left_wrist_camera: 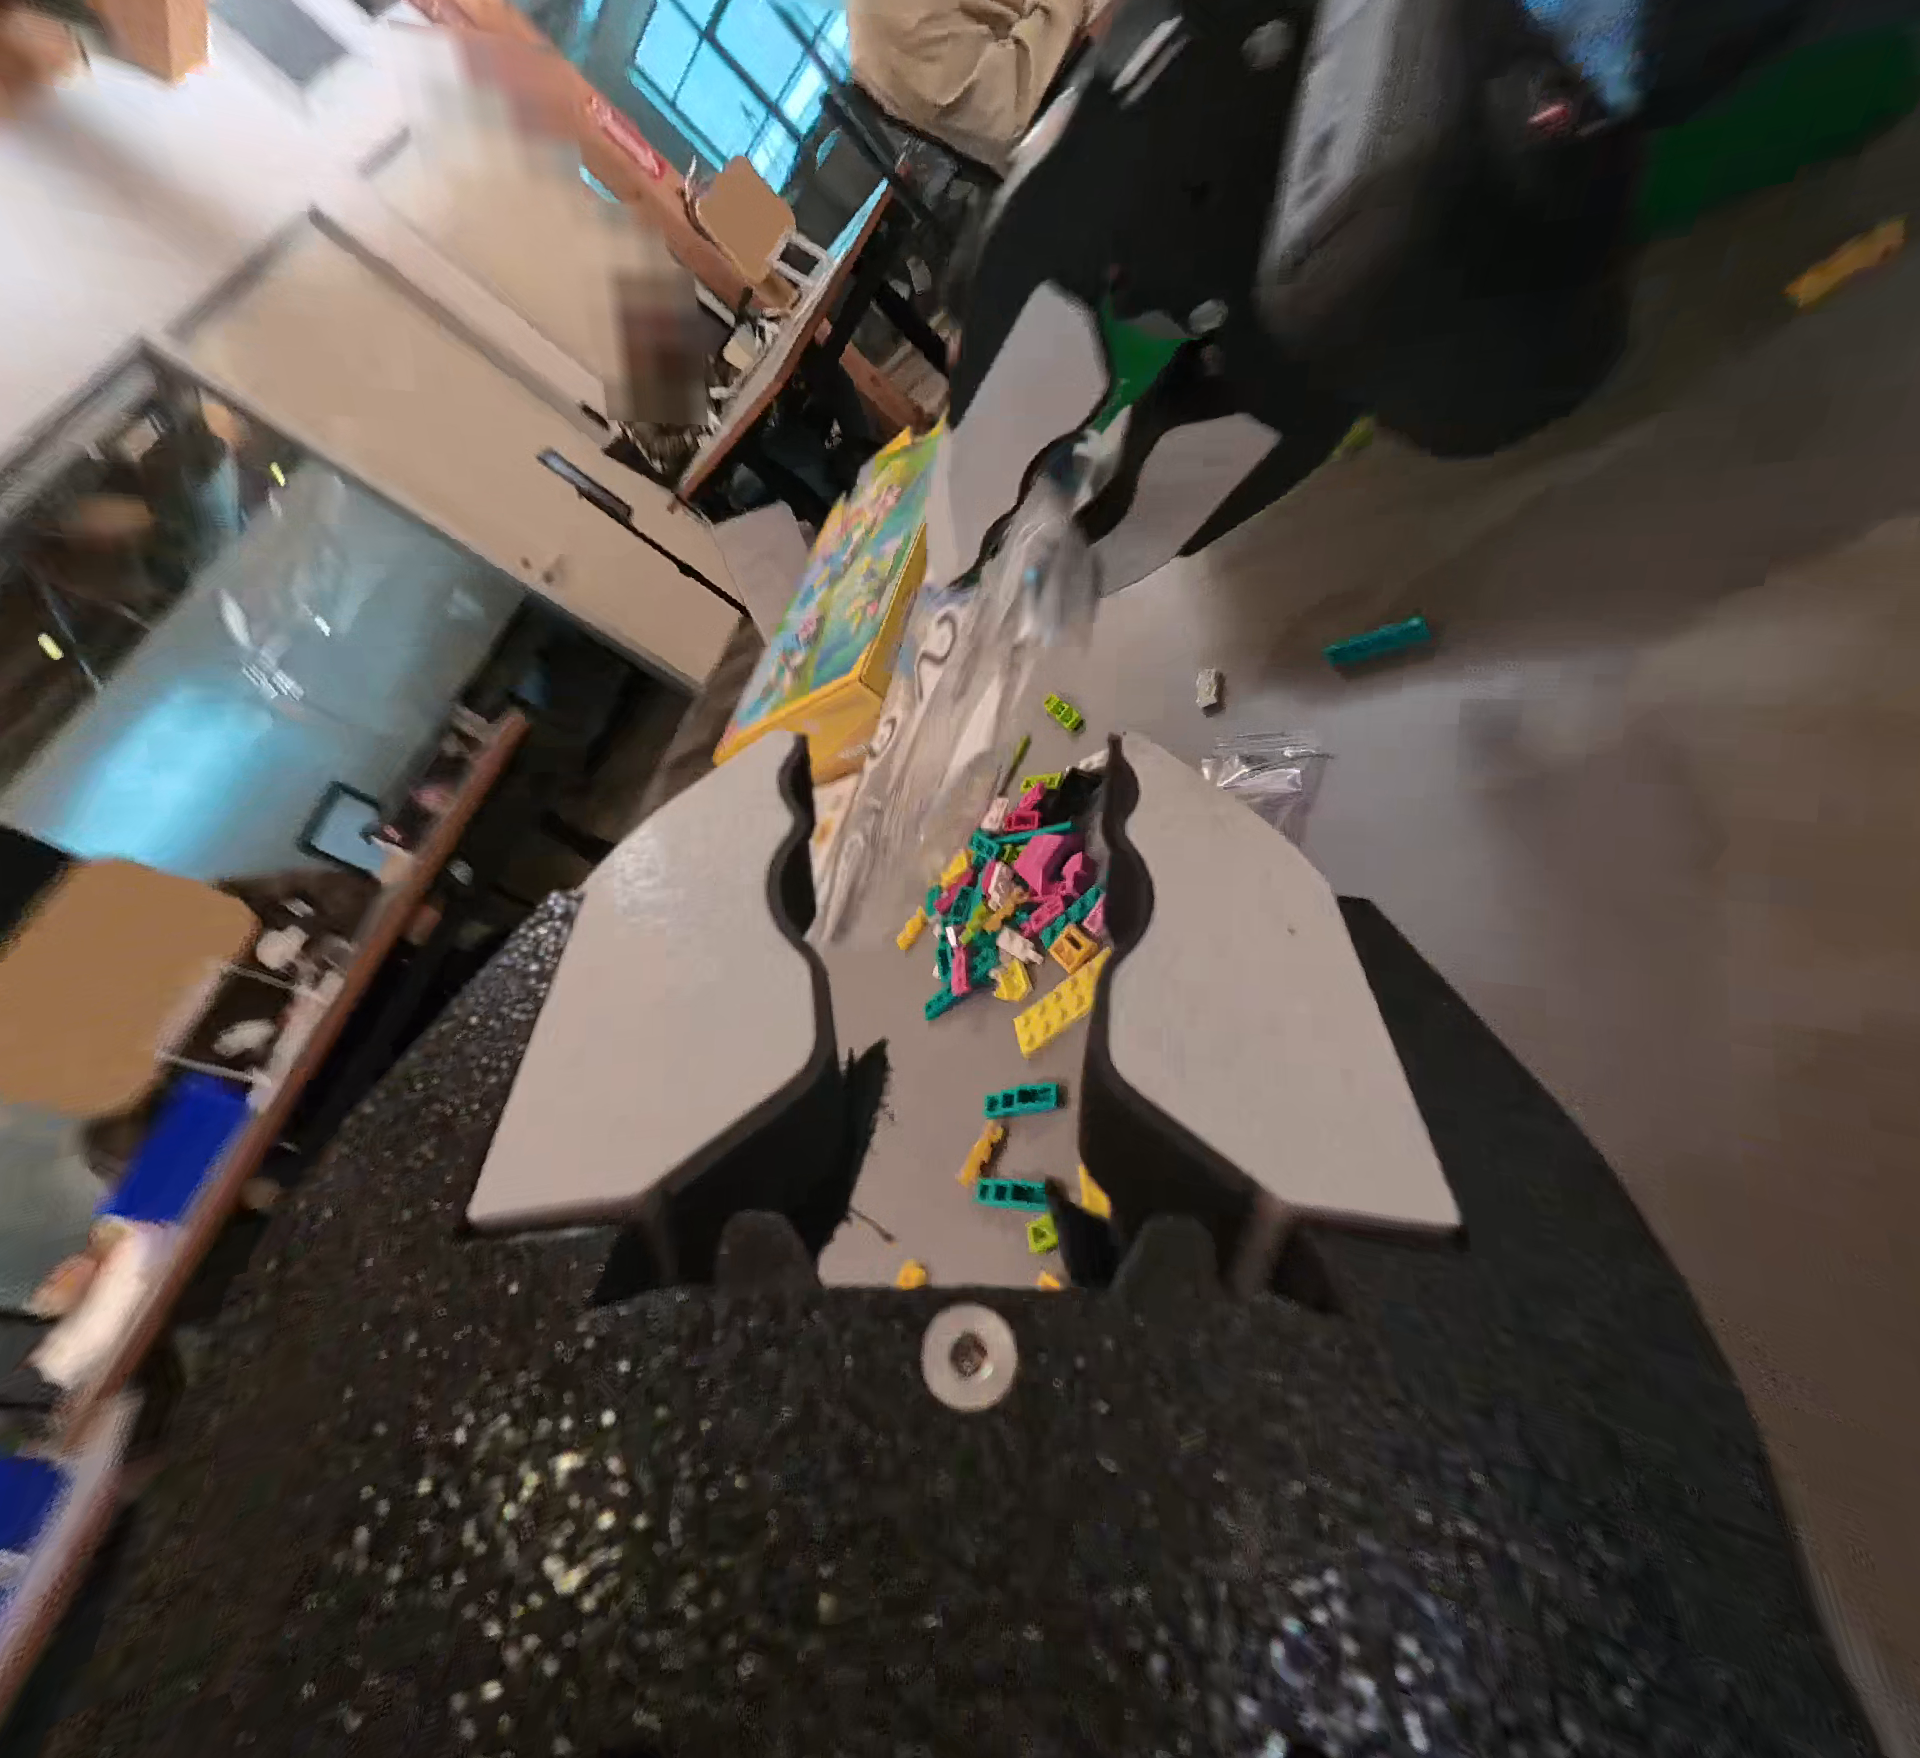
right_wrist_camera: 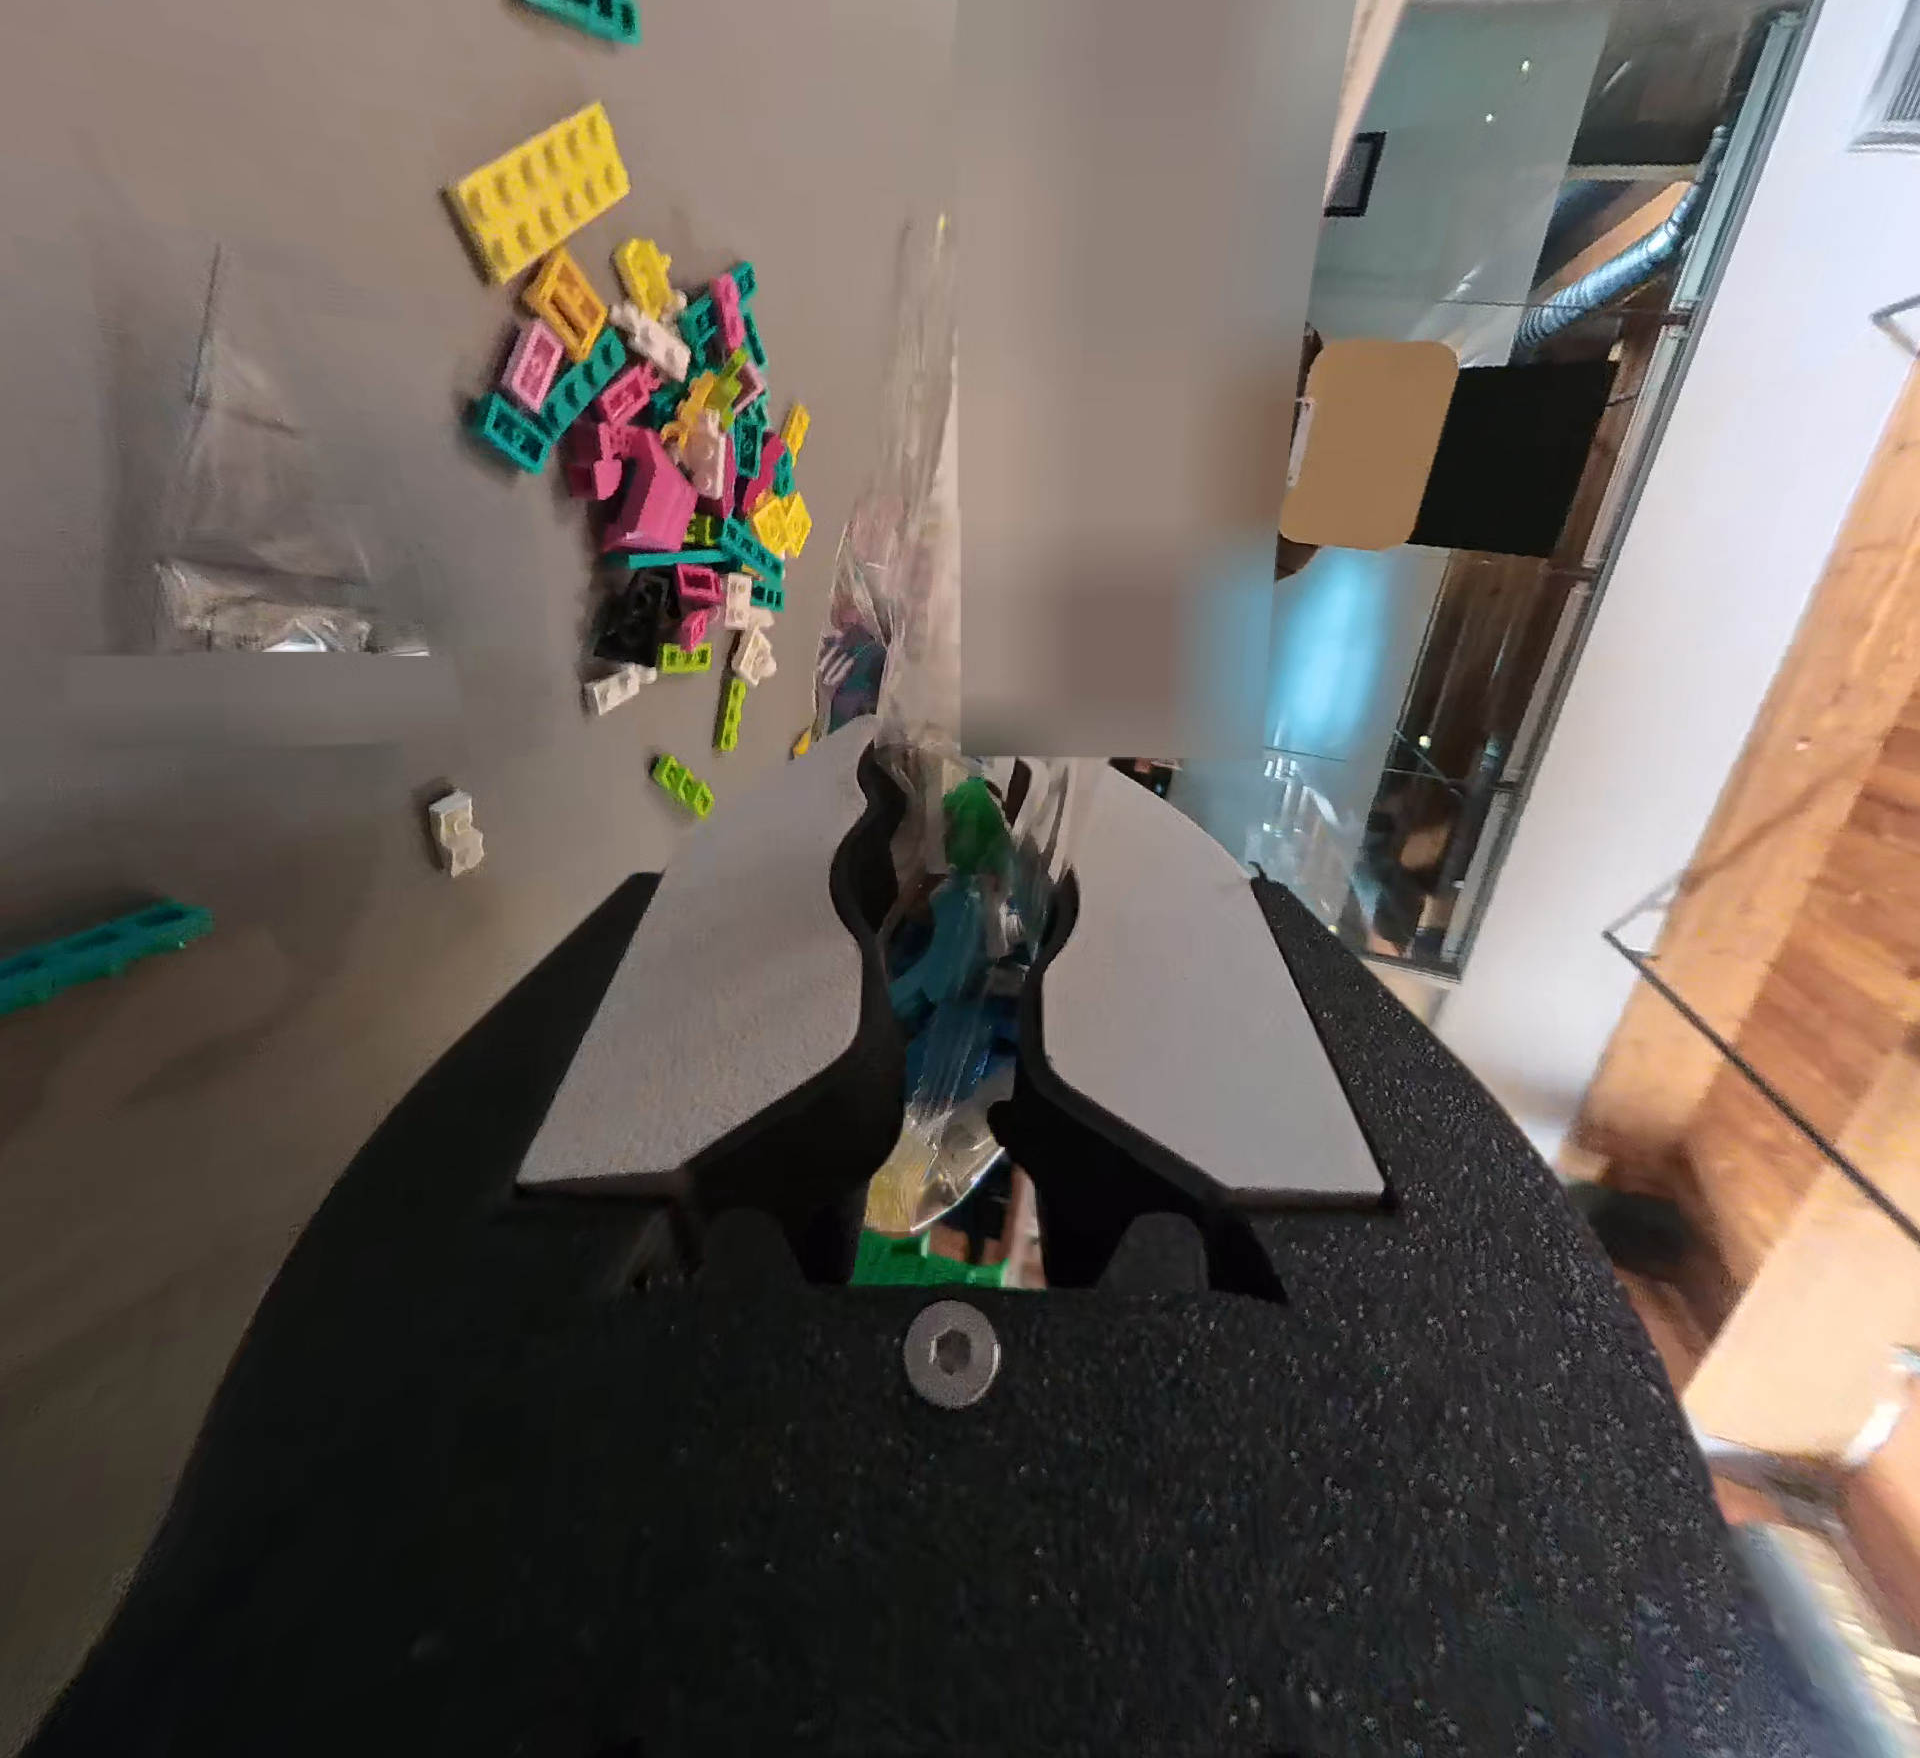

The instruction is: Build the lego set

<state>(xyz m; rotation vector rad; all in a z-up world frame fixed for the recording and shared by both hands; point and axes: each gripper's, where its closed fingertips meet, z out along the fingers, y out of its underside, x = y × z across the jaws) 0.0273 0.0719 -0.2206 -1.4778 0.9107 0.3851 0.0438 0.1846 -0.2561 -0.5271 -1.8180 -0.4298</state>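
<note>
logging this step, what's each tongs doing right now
left tongs: open, empty, above the brick pile.
right tongs: shut on a clear plastic bag of bricks.

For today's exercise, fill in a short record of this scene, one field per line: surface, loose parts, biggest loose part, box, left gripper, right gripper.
surface: grey table
loose parts: pile of bricks, pink, teal, yellow, white
biggest loose part: yellow plate beside the pile
box: yellow box beyond the pile
left gripper: open, empty, above the pile
right gripper: shut on clear bag holding blue and green pieces
</note>
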